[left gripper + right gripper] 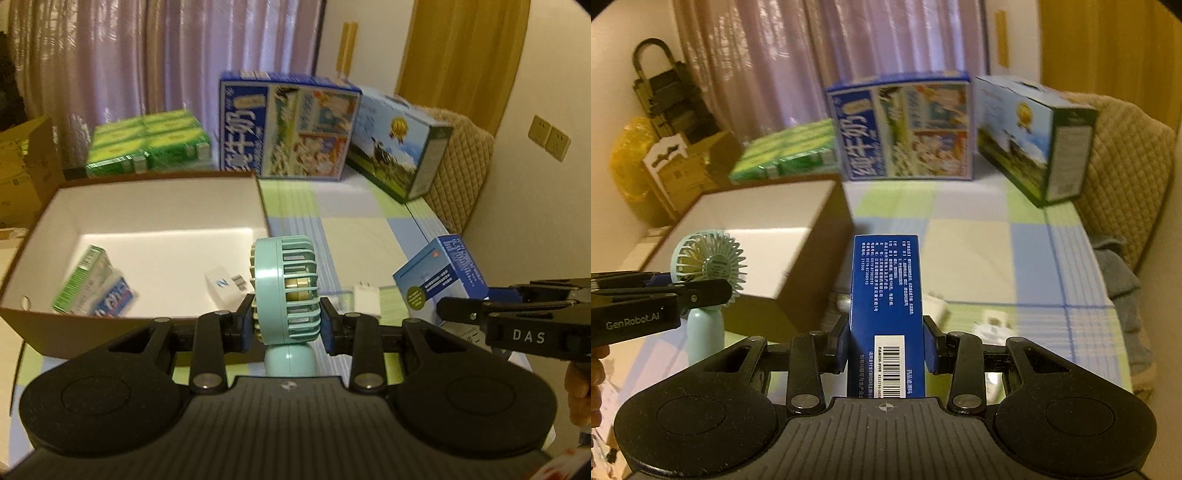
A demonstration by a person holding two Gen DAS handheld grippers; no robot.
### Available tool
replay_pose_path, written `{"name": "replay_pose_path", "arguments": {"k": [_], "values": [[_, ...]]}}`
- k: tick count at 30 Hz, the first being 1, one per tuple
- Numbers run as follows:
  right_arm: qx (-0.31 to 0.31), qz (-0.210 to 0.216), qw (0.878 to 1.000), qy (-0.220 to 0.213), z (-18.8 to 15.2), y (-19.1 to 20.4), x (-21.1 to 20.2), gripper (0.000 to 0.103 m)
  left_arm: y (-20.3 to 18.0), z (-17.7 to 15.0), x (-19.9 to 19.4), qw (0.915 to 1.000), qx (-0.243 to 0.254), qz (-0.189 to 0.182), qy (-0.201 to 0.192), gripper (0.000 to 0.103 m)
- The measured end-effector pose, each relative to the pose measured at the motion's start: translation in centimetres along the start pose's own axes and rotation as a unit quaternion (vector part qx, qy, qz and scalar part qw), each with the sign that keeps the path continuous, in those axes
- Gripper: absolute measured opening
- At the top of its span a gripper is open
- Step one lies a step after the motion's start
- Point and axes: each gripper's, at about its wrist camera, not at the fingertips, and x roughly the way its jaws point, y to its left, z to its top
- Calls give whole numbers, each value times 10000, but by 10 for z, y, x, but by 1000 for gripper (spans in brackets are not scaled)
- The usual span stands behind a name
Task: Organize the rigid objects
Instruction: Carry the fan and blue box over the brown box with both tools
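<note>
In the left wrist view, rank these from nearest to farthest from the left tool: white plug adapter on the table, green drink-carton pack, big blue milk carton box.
Measured from the left tool, shut on the mint fan:
1. White plug adapter, just right of the tool, on the tablecloth.
2. Green drink-carton pack, far left, behind the open box.
3. Big blue milk carton box, at the back by the curtain; too close to call with item 2.

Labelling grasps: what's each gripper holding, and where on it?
Left gripper clamps the mint handheld fan by its head's front and back faces. Right gripper clamps the blue box by its long sides, barcode end.

Curtain [147, 55], milk cartons [288, 125], wall sockets [548, 136]
</note>
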Motion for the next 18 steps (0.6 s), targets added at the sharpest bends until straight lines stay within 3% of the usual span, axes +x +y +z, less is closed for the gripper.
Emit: {"name": "replay_pose_path", "arguments": {"k": [10, 18], "values": [[-327, 535, 9976, -290, 36, 65, 13, 35, 49, 21, -27, 9989, -105, 290, -350, 30], [-429, 819, 9949, -414, 72, 112, 46, 35, 87, 49, -27, 9977, -111, 400, -532, 30]]}}
